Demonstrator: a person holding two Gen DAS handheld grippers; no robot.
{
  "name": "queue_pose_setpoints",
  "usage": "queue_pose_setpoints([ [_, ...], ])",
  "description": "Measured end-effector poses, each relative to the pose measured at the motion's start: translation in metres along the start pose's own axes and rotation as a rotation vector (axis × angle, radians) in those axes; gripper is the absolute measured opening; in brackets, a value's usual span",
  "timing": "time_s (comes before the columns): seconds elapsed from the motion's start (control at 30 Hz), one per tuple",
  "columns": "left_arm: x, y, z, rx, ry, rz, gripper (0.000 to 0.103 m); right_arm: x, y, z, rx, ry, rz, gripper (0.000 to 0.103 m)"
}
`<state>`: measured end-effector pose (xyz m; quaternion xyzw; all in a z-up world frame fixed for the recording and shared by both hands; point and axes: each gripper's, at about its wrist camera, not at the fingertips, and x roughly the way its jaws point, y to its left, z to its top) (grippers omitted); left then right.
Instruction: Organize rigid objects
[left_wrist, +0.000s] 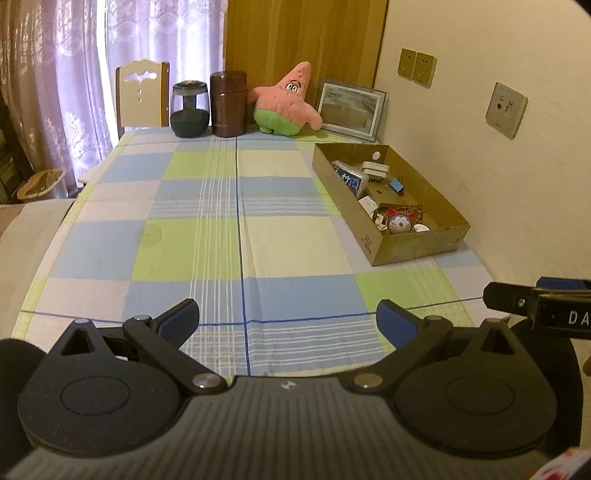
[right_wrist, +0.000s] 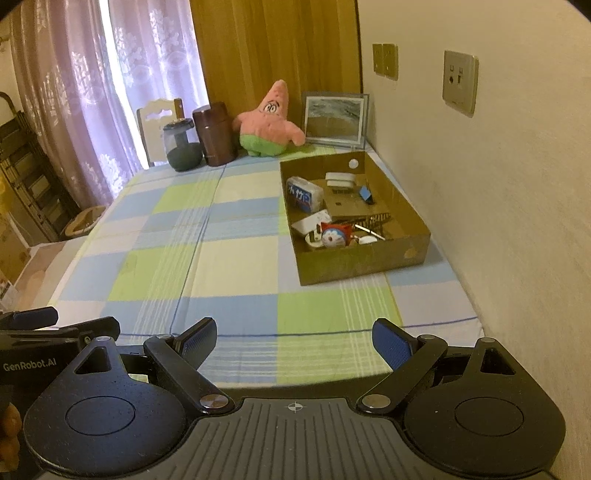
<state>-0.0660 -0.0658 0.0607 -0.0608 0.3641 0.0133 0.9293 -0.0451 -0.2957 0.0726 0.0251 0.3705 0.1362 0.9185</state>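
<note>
A brown cardboard box (left_wrist: 413, 247) (right_wrist: 365, 269) sits on the right side of the checked tablecloth, near the wall. It holds several small rigid things: a blue-and-white tin (left_wrist: 351, 181) (right_wrist: 304, 195), a white plug (left_wrist: 375, 168) (right_wrist: 340, 179), a Doraemon figure (left_wrist: 400, 221) (right_wrist: 334, 236), a blue clip (right_wrist: 365, 194). My left gripper (left_wrist: 288, 317) is open and empty over the table's near edge. My right gripper (right_wrist: 293, 338) is open and empty too, at the near edge, well short of the box.
At the far end of the table (left_wrist: 258, 236) stand a dark glass jar (left_wrist: 189, 109), a brown canister (left_wrist: 228, 103), a pink starfish plush (left_wrist: 290, 99) and a framed picture (left_wrist: 351, 109). A chair (left_wrist: 142, 94) stands behind. The wall runs along the right.
</note>
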Motion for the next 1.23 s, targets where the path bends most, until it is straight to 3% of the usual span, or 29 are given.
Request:
queue_pose_setpoints([
  [1.23,0.0005,-0.0024,-0.0044,-0.011,-0.003,0.006,0.101,0.0024,0.0005,-0.005,-0.008,0.013,-0.007,0.088],
])
